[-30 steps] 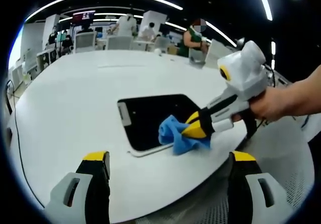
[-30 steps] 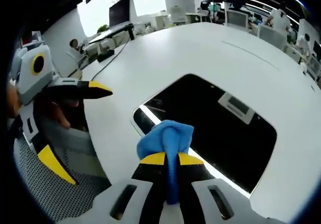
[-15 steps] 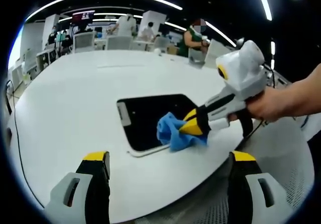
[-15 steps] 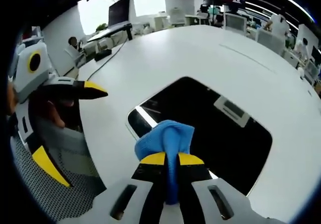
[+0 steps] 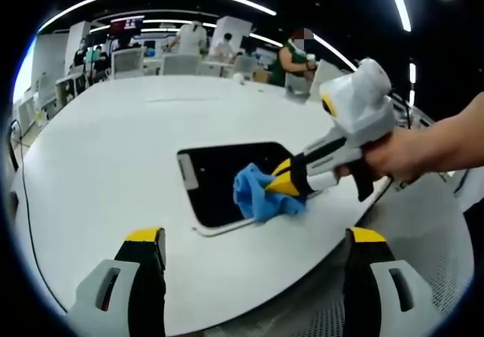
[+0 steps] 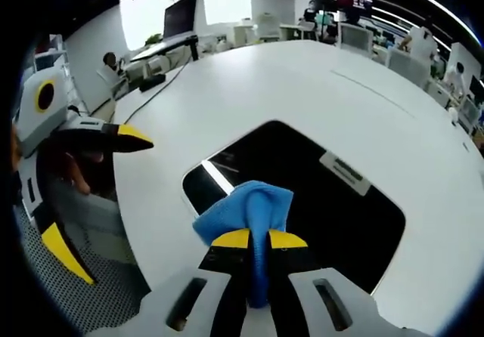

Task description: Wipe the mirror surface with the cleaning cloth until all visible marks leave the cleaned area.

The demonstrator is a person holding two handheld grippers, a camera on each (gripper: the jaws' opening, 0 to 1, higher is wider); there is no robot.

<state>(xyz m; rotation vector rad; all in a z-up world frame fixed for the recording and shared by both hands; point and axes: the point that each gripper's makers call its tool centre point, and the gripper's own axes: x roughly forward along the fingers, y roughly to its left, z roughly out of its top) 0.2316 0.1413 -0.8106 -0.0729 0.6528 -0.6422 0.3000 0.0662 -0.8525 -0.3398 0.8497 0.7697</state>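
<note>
A flat dark mirror (image 5: 227,177) with a thin white frame is seen lying on a large white table (image 5: 113,148), near the table's edge, at about 12 o'clock from the left gripper (image 5: 254,240). In the left gripper view, that gripper's yellow-tipped jaws are held wide apart with nothing between them, over the table edge at 6 o'clock. The right gripper (image 5: 284,186) is seen coming in from 3 o'clock, held by a hand (image 5: 408,154); its jaws are clamped on a blue cleaning cloth (image 5: 257,193), which is pressed onto the mirror's near corner. In the right gripper view, the right gripper (image 6: 259,238) is seen with jaws closed tight on the bunched cloth (image 6: 246,210), the cloth lying on the mirror (image 6: 318,201) at its near edge; reflected light strips are seen in the glass. The left gripper (image 6: 83,178) is seen at 9 o'clock, jaws spread, well apart from the mirror. Office chairs (image 5: 128,61) and seated people are seen at 12 o'clock, far behind the table.
</note>
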